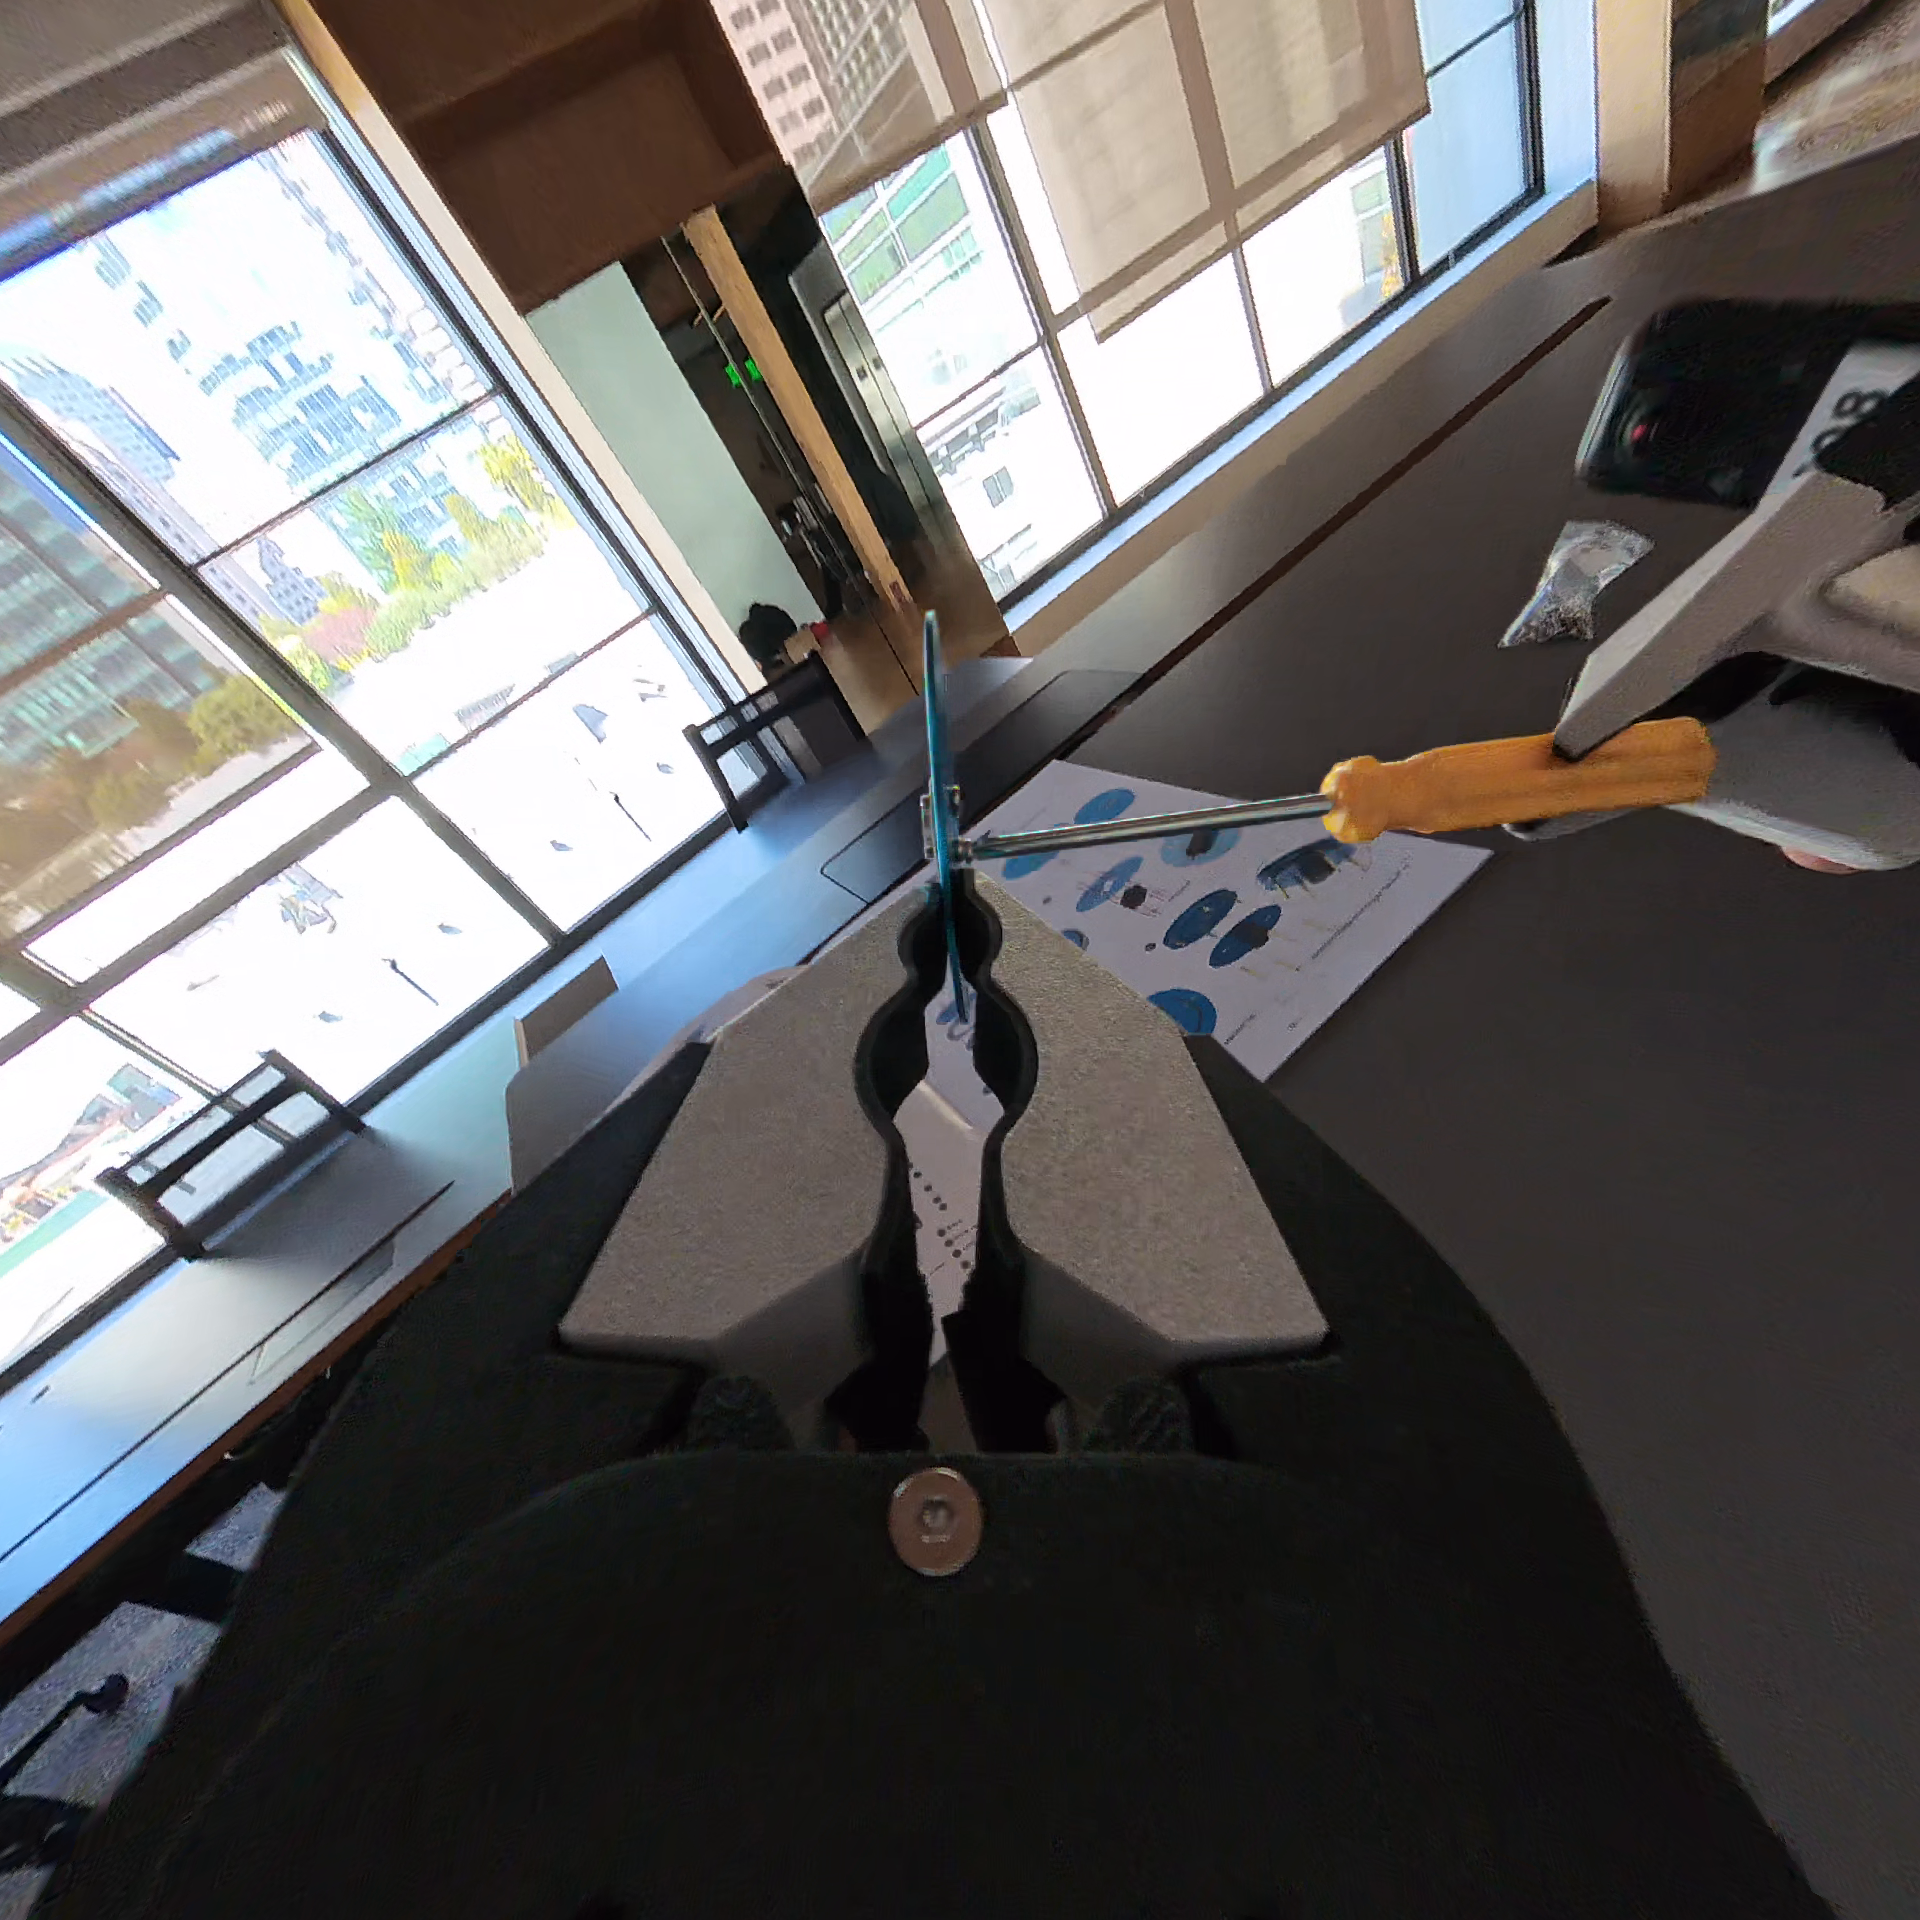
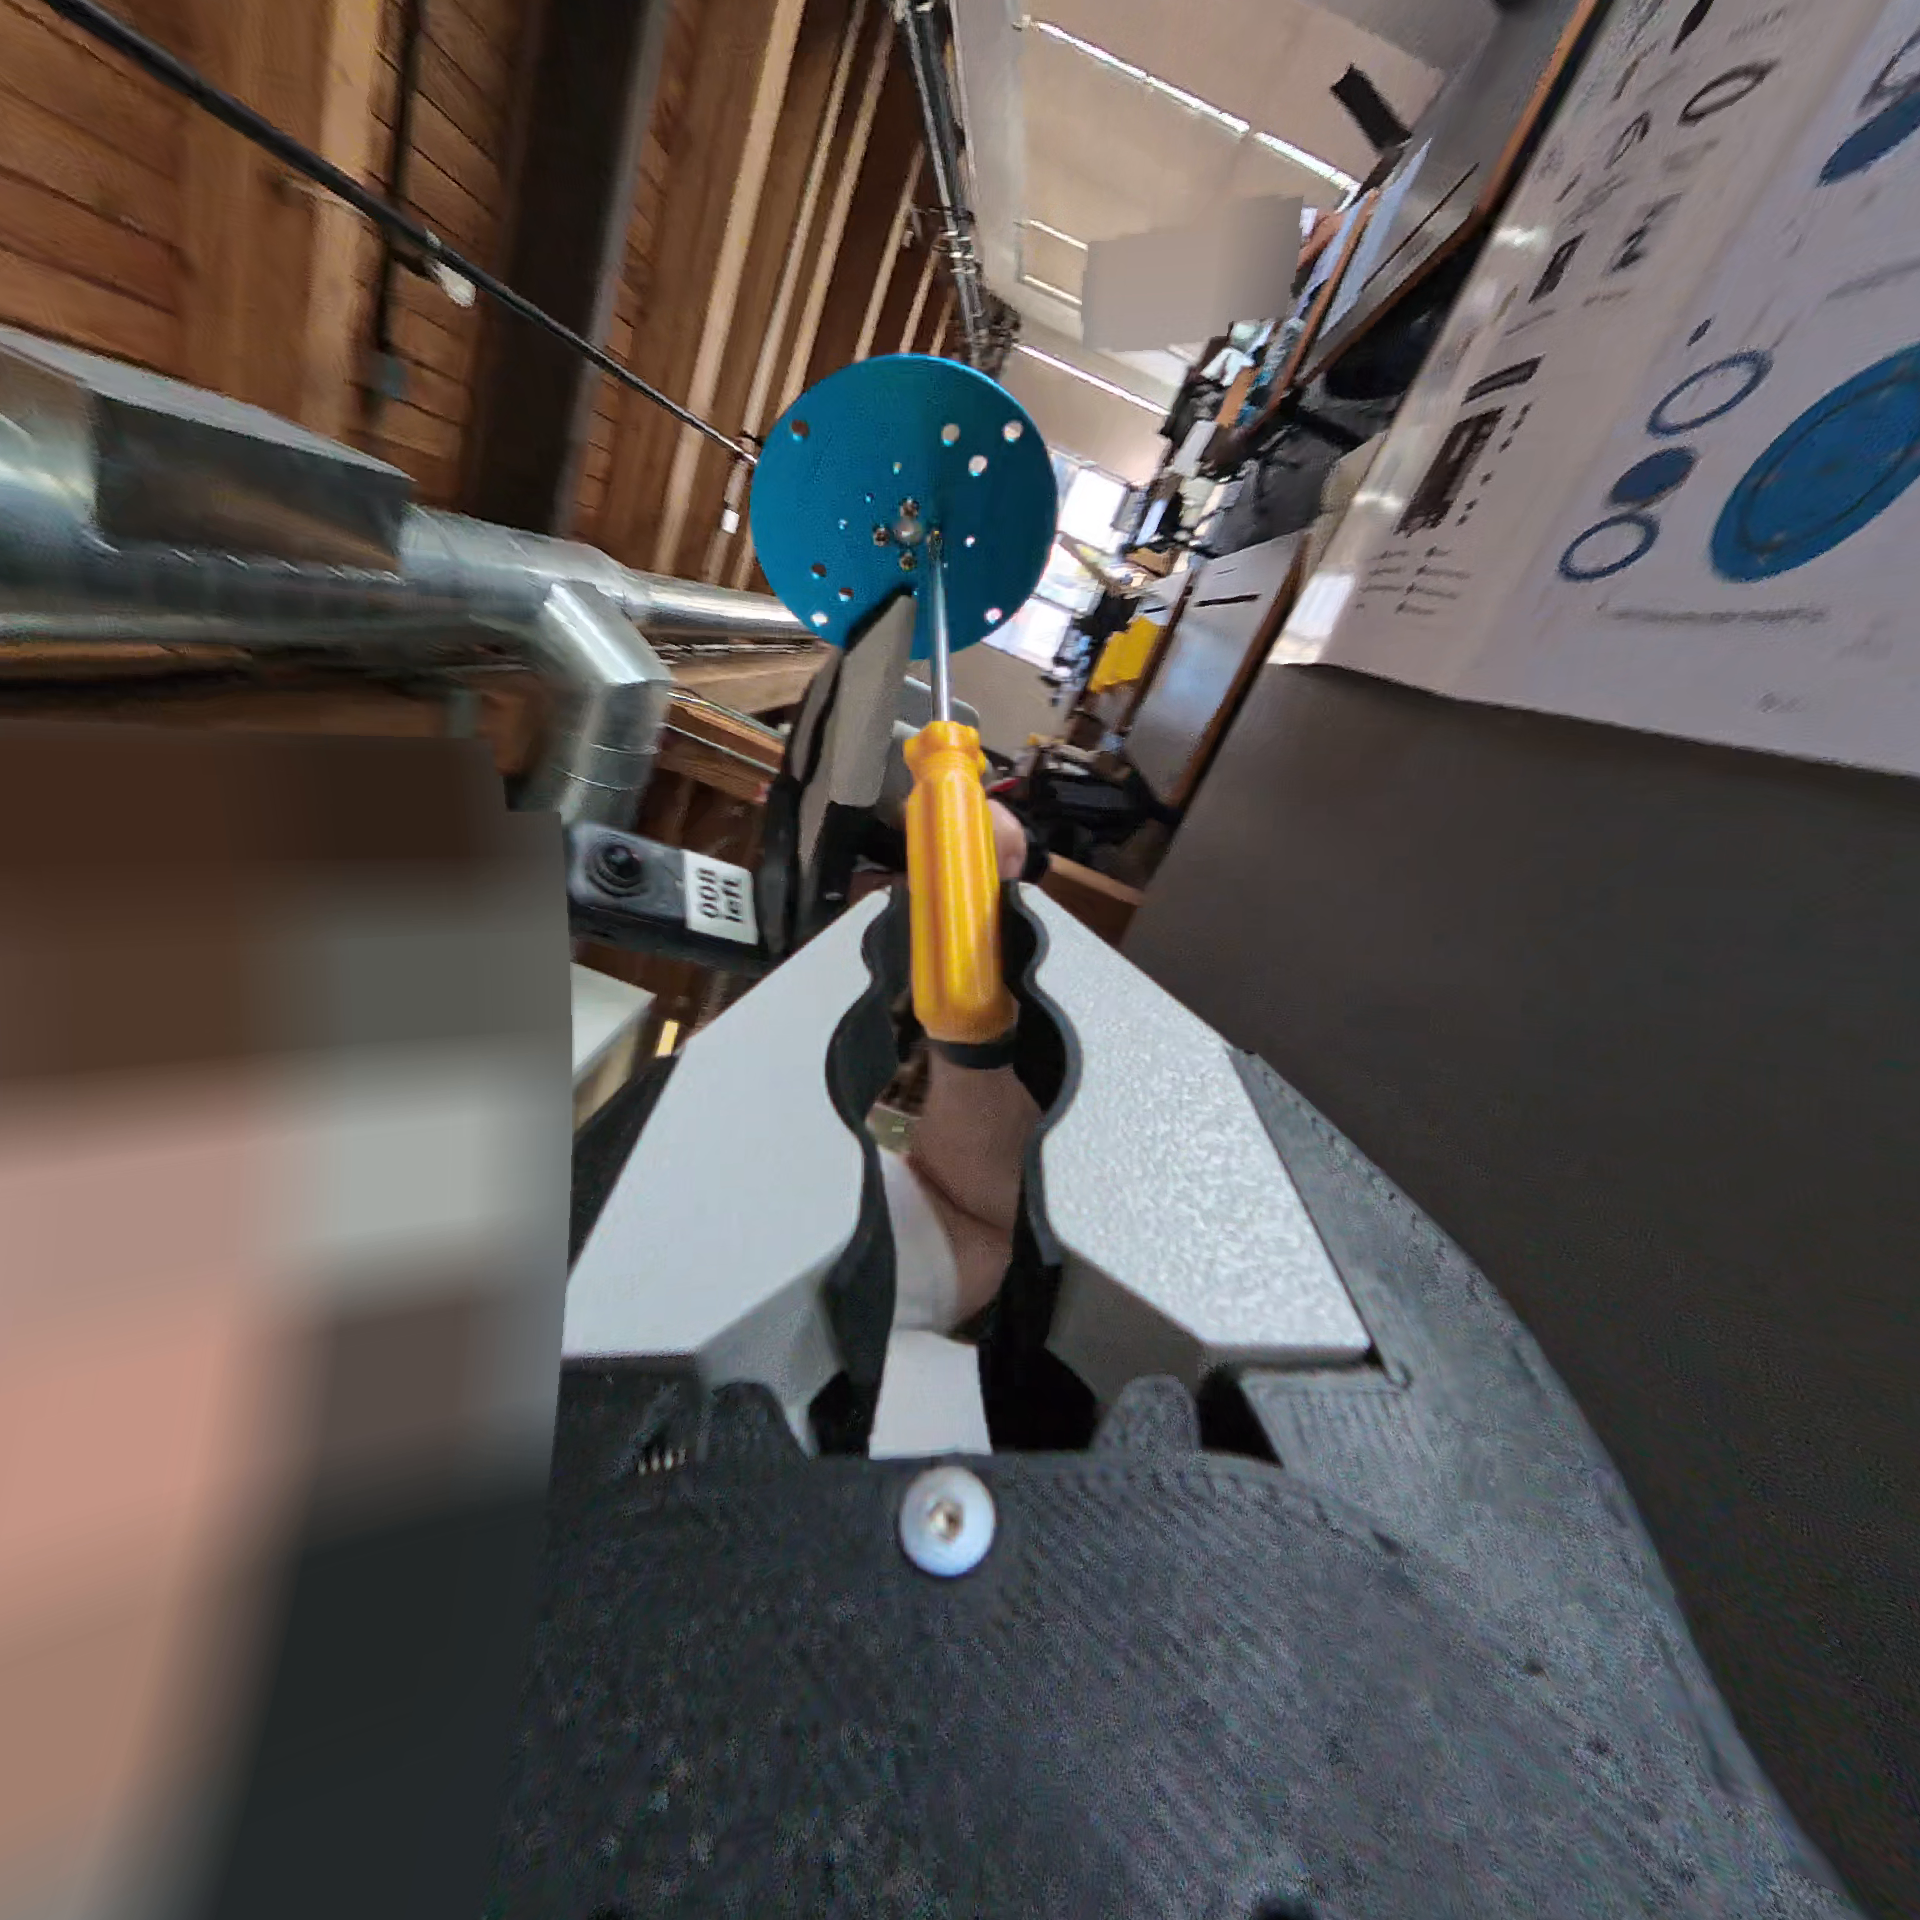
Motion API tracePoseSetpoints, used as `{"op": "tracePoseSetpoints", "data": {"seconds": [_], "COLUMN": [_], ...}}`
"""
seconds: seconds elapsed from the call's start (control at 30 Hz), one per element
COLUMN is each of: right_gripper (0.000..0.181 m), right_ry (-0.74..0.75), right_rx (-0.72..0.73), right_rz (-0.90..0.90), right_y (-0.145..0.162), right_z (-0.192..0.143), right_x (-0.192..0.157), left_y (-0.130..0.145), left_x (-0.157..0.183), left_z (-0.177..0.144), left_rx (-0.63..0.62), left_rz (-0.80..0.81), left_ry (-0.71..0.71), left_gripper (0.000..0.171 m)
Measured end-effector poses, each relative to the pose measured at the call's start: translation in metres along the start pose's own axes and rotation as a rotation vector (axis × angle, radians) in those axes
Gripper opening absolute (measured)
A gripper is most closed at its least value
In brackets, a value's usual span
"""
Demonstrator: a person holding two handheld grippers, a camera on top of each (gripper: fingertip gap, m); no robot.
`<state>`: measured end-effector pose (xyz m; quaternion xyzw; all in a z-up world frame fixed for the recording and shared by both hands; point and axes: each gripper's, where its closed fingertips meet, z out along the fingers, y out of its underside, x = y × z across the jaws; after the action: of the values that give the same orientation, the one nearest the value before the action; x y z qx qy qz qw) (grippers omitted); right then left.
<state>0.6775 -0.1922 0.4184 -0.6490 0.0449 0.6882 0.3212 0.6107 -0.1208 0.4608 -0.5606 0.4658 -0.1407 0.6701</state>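
My left gripper is shut on a thin blue round plate, held edge-on and upright above the table. In the right wrist view the plate shows its flat face with several small holes and screws near its middle. My right gripper is shut on a screwdriver with a yellow handle. Its metal shaft reaches to the plate, with the tip against a screw near the plate's middle. The right gripper also shows at the right of the left wrist view.
A printed sheet with blue part pictures lies on the dark table. A small clear bag of metal parts lies farther right. Large windows and chairs stand beyond the table. A person's hand shows behind my right gripper. My hands' fingertips stand some 11 cm from each other.
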Motion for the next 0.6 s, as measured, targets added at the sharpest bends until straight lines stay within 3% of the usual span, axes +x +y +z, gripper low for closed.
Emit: {"op": "tracePoseSetpoints", "data": {"seconds": [0.2, 0.33, 0.5, 0.6], "right_gripper": [0.016, 0.016, 0.015, 0.015], "right_ry": [-0.315, -0.371, -0.190, 0.082], "right_rx": [0.010, 0.004, 0.003, -0.067], "right_rz": [0.371, 0.425, 0.142, -0.445], "right_y": [0.008, 0.014, 0.011, 0.004], "right_z": [0.002, 0.004, -0.001, -0.007], "right_x": [-0.027, -0.032, -0.020, -0.009], "left_y": [-0.031, -0.033, -0.010, 0.024], "left_x": [-0.003, -0.005, -0.016, -0.005], "left_z": [-0.018, -0.020, -0.010, 0.004], "left_rx": [0.150, 0.153, 0.053, -0.112], "left_rz": [0.085, 0.024, -0.224, -0.356], "left_ry": [-0.068, -0.057, 0.013, 0.113], "left_gripper": [0.000, 0.000, 0.000, 0.000]}}
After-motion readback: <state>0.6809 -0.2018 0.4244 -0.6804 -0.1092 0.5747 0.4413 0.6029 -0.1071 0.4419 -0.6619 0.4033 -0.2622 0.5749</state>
